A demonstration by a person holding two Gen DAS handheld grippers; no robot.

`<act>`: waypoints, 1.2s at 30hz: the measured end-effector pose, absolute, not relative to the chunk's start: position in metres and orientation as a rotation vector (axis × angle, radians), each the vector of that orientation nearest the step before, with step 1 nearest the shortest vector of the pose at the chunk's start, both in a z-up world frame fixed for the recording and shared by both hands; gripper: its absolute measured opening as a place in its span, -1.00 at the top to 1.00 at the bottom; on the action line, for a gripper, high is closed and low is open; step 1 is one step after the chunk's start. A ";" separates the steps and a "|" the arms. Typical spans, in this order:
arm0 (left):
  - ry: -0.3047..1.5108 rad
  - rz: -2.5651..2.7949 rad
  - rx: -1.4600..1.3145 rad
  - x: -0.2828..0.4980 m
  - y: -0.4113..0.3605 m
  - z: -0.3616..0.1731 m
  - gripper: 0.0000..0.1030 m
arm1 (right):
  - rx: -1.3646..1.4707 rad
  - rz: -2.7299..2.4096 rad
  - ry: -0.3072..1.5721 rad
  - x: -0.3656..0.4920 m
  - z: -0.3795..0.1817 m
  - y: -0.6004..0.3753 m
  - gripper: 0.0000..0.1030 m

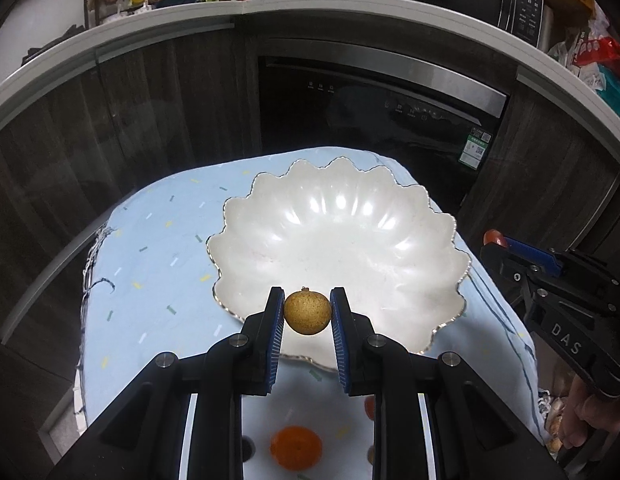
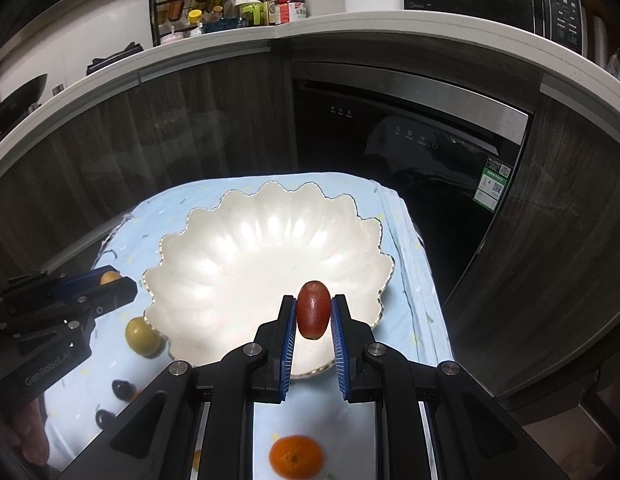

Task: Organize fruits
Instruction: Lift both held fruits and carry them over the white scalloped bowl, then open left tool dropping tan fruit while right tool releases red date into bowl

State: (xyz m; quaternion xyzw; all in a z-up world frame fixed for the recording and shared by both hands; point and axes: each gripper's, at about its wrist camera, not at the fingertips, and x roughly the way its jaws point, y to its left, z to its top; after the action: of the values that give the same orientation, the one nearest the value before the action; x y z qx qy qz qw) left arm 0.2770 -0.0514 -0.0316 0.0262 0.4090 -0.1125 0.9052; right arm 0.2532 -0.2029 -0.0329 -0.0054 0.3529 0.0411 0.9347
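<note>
I hold a claw in each hand above a small table covered with a pale blue cloth. In the middle of the cloth sits a wide, pearly white bowl with a scalloped, petal-shaped rim; nothing lies inside it yet.

My left claw is clamped on a small round tan fruit with a rough skin, most likely a longan. The blue pads press on both of its sides, and it hangs over the near rim of the bowl. My right claw is clamped on an oval, dark red fruit that looks like a grape or jujube, held upright between the pads, also above the bowl's near edge.

More fruit waits on the cloth. An orange mandarin lies close to me, below the claws. A yellow-green round fruit rests just beside the bowl's left rim, and two small dark fruits lie nearer to me on the left.

I judge the step in hand to be carrying the first two fruits to the bowl. The next move calls for bringing each claw further in over the bowl's hollow, lowering it close to the surface, and only then parting the pads, so that the round fruits settle instead of rolling out over the shallow rim.
</note>
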 end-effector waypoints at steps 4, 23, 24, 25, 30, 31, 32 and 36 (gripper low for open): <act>0.845 -0.234 0.062 0.290 -0.053 -0.035 0.54 | -0.005 0.074 0.730 0.264 -0.035 -0.204 0.63; 0.910 -0.223 0.054 0.321 -0.055 -0.058 0.48 | 0.020 0.072 0.816 0.300 -0.061 -0.209 0.63; 0.910 -0.223 0.054 0.321 -0.055 -0.058 0.36 | 0.024 0.074 0.820 0.301 -0.062 -0.209 0.63; 0.908 -0.222 0.054 0.321 -0.055 -0.058 0.23 | 0.028 0.076 0.823 0.302 -0.063 -0.209 0.62; 0.888 -0.194 0.050 0.318 -0.049 -0.053 -0.19 | 0.023 0.058 0.818 0.302 -0.060 -0.209 0.17; 0.882 -0.189 0.052 0.318 -0.048 -0.052 -0.25 | 0.022 0.052 0.810 0.301 -0.059 -0.209 0.02; 0.878 -0.186 0.054 0.317 -0.047 -0.051 -0.29 | 0.020 0.043 0.800 0.300 -0.057 -0.209 -0.05; 0.863 -0.168 0.049 0.315 -0.044 -0.045 -0.56 | 0.013 0.024 0.771 0.296 -0.051 -0.209 -0.30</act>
State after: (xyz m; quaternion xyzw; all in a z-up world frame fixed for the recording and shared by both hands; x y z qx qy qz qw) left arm 0.3146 -0.0445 -0.0453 0.0238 0.4178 -0.0815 0.9045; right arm 0.2961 -0.2085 -0.0507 0.0066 0.3762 0.0118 0.9264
